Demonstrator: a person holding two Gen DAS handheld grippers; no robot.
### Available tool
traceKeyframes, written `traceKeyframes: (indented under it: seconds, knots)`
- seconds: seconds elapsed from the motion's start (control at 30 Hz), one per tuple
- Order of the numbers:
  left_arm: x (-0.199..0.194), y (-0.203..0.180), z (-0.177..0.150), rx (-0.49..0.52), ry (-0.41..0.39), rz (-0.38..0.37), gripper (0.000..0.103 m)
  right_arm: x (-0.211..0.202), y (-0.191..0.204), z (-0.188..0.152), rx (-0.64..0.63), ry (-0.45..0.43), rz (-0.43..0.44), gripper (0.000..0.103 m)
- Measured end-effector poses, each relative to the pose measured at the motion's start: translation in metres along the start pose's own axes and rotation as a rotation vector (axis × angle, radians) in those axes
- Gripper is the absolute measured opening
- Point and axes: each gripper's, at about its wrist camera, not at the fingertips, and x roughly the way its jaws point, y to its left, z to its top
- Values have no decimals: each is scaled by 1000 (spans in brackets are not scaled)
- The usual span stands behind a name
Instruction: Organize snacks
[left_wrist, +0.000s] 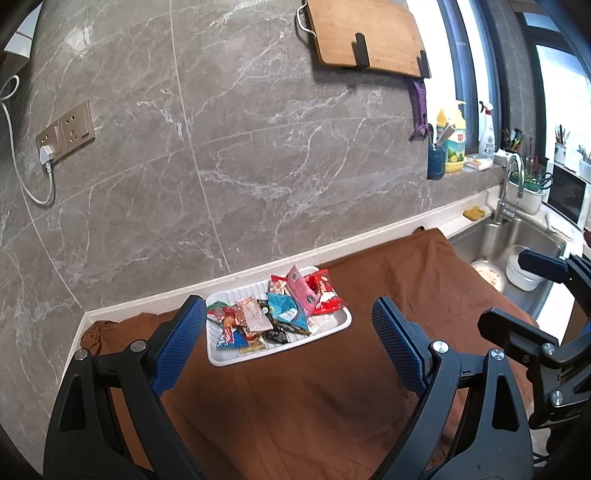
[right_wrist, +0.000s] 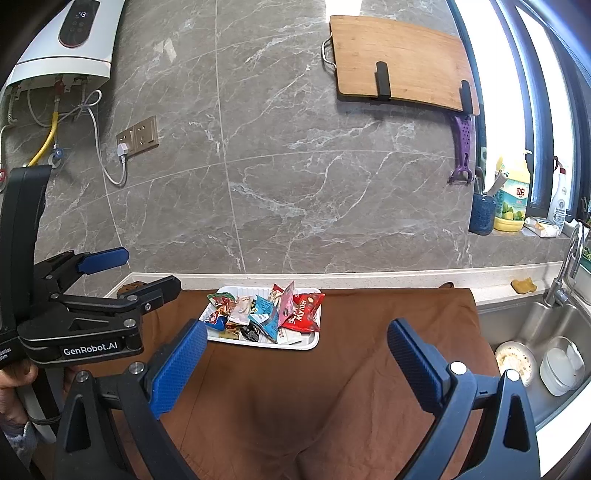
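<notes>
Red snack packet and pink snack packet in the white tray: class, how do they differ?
The red snack packet lies nearly flat at the tray's right end; the pink snack packet stands tilted on edge beside it. The red one looks wider, the pink one narrower. Both sit in the white tray, untouched by either gripper.

left gripper and right gripper both angled downward, jaws spread wide, empty.

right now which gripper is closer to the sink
Right. The right gripper hangs over the brown cloth beside the sink. The left gripper is at the cloth's opposite end, beyond the snack tray.
</notes>
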Motion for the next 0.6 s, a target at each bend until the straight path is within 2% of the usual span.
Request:
traceKeyframes:
  seconds: [0.1, 0.23, 0.3, 0.4, 0.53, 0.6]
  knots:
    - [0, 2, 2, -1, -24, -4, 91, 0, -1, 0, 1, 1, 1, 100]
    - [-8, -4, 1, 41, -113, 78, 91, 0, -1, -1, 3, 4, 0, 100]
    - [-12, -4, 0, 33, -139, 69, 91, 2, -2, -2, 6, 7, -1, 100]
    - [-14, -1, 0, -1, -152, 59, 91, 6, -1, -2, 10, 11, 2, 100]
    - [-12, -10, -4, 64, -173, 140, 92, 8, 0, -2, 9, 14, 3, 100]
    - [-10, -11, -7, 75, -166, 126, 92, 8, 0, -2, 12, 18, 3, 100]
